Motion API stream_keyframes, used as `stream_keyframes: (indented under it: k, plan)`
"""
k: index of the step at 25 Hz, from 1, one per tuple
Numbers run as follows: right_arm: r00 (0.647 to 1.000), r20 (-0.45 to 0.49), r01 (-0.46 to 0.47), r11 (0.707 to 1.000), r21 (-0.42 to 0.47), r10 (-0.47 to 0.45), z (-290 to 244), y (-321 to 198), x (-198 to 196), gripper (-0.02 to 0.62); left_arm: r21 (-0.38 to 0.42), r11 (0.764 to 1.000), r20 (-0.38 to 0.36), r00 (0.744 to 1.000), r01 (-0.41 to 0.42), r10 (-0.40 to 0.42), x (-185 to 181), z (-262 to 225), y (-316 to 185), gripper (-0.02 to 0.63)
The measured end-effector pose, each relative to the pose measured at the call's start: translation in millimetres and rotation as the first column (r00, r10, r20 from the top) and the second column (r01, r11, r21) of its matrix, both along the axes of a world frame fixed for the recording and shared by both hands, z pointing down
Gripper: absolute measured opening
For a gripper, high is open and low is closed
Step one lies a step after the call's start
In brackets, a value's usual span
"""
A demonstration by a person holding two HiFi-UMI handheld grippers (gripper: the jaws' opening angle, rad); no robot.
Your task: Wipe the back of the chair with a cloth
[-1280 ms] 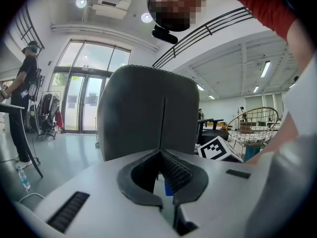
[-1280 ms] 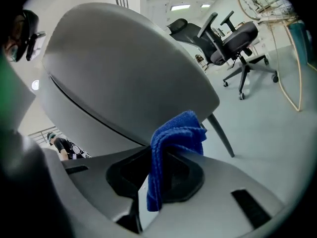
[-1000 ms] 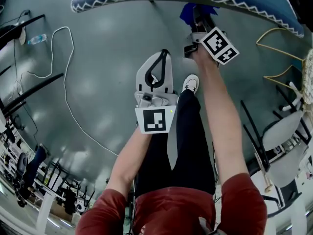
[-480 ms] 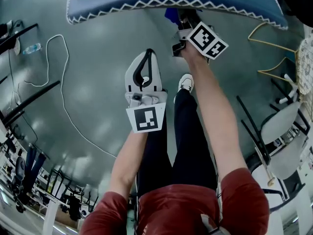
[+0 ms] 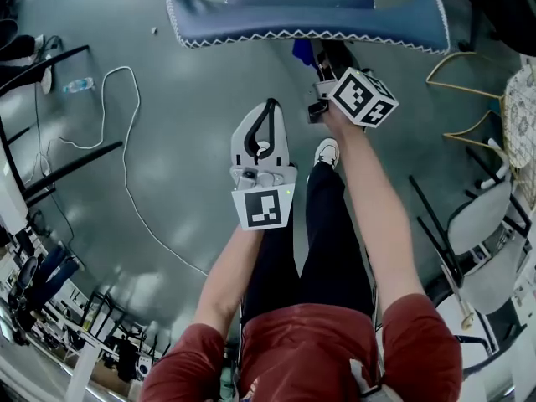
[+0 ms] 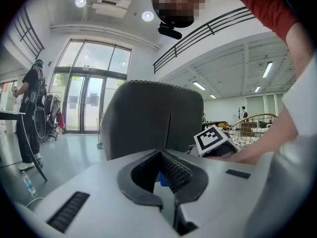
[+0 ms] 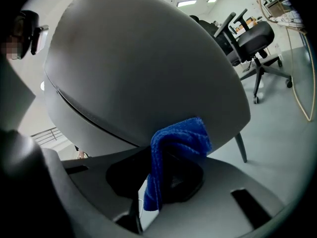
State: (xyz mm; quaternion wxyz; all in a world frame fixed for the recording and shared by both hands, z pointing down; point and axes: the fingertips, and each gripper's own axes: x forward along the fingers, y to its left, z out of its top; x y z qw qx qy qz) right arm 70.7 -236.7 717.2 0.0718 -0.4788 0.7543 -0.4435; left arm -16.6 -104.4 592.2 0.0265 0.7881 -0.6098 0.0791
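Observation:
The chair back [image 5: 310,19] runs across the top of the head view, blue with white zigzag stitching on its top edge. My right gripper [image 5: 322,57] is just below that edge, shut on a blue cloth [image 5: 303,51]. In the right gripper view the folded cloth [image 7: 173,148] hangs from the jaws of the right gripper [image 7: 168,157] and presses on the grey chair back [image 7: 143,68]. My left gripper [image 5: 271,105] hovers lower left of it, shut and holding nothing. In the left gripper view the left gripper [image 6: 162,155] points at the chair back [image 6: 153,118].
A white cable [image 5: 126,141] and a water bottle [image 5: 77,84] lie on the grey floor at left. Pale chairs [image 5: 486,216] and a yellow wire frame [image 5: 469,65] stand at right. A black office chair [image 7: 252,43] stands behind the chair. A person [image 6: 32,113] stands far left.
The head view has shifted, so more of the chair back shows at the top. The right gripper with the cloth stays close under the chair's edge. The left gripper keeps beside it.

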Motion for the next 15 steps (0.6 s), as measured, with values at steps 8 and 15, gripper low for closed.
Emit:
stream_keyframes:
  k: [8, 15]
  plan:
    - [0.996, -0.055, 0.065, 0.998, 0.019, -0.064, -84, 29, 6, 0.060, 0.036, 0.999, 0.056, 0.998, -0.011, 0.009, 6, -76, 15, 0.013]
    - [0.989, -0.072, 0.132, 0.990, 0.043, -0.128, -156, 54, -19, 0.060, -0.123, 0.992, 0.000, 1.000, 0.012, -0.012, -10, -111, 55, 0.013]
